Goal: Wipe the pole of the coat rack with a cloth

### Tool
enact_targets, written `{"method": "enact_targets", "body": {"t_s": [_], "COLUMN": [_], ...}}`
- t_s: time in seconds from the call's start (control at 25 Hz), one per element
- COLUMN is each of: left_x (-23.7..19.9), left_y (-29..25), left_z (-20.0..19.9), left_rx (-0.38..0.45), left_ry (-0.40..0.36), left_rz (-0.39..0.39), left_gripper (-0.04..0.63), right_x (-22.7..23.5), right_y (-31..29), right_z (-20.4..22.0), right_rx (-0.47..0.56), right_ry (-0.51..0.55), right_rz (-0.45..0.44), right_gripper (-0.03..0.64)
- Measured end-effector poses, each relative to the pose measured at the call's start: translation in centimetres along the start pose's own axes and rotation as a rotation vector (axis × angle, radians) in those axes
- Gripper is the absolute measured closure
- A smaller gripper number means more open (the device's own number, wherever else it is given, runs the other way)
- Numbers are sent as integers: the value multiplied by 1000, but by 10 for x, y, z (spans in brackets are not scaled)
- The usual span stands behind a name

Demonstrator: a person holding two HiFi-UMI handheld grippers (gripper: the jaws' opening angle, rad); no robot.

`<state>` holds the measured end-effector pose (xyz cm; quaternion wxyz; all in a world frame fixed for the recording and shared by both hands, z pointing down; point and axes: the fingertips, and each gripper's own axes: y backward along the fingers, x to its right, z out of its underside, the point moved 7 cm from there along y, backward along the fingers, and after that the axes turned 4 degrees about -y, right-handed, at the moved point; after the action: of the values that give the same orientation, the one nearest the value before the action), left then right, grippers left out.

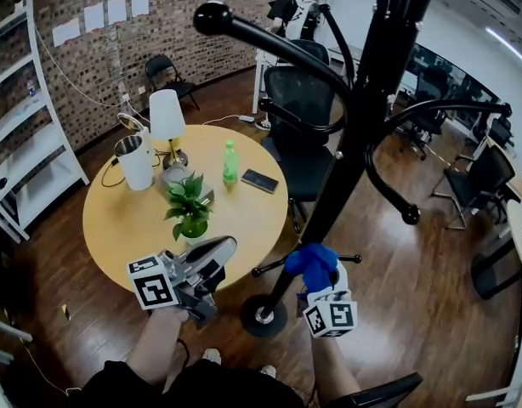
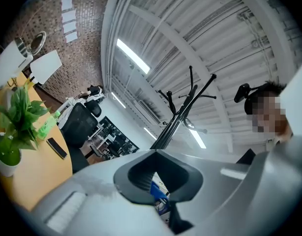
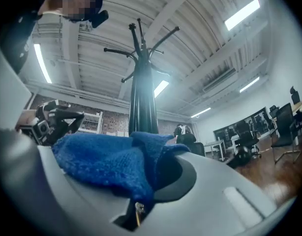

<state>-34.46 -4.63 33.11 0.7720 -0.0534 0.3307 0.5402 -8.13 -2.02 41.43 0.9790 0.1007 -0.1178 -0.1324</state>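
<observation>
Two grippers, one cloth, one coat rack. The right gripper (image 3: 140,201) has its jaws pinched on the one blue cloth (image 3: 105,164), which bunches over the jaw tips. The black pole (image 1: 356,147) of the coat rack rises directly ahead of that gripper, with the cloth against its lower part just above the round base (image 1: 263,315). The left gripper (image 1: 217,252) sits to the left of the pole, apart from it, jaws pressed together with nothing between them. Ahead of the left gripper is one round table (image 1: 125,228) holding one potted plant (image 1: 189,206), one green bottle (image 1: 230,161), one phone (image 1: 259,180), one lamp (image 1: 167,117) and one kettle (image 1: 134,160).
</observation>
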Motion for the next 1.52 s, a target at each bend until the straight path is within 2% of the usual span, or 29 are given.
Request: {"method": "enact_targets", "body": {"t_s": [0.12,0.32,0.44,0.6,0.8,1.04,1.24,1.36,1.52], "left_x": [6,21,22,22,17,15,17,14,10], "left_y": [3,1,6,10,13,12,11,11,8], "left_z": [5,18,15,13,8,4,0,0,1], "left_rx": [-14,-50,-47,-45,-31,-41,-25,-17,-14], "left_ry": [-24,-44,-51,-55,-50,-81,-76,-67,-60], "left_rz": [-45,-70,-79,-73,-58,-31,-4,6,14], "left_gripper": [591,591,591,591,591,591,591,591,591], "right_x": [4,21,20,11,-15,-34,-47,-50,-43], "right_y": [5,12,8,7,-6,-38,-59,-63,-55], "right_z": [26,52,51,38,-23,-139,-224,-233,-214], "right_rx": [-60,-145,-136,-73,93,305,398,404,401], "right_ry": [-49,-113,-127,-184,-104,-29,66,83,72], "right_rz": [-8,36,40,31,-47,-104,-150,-151,-133], "right_gripper": [592,592,592,594,594,592,592,592,592]}}
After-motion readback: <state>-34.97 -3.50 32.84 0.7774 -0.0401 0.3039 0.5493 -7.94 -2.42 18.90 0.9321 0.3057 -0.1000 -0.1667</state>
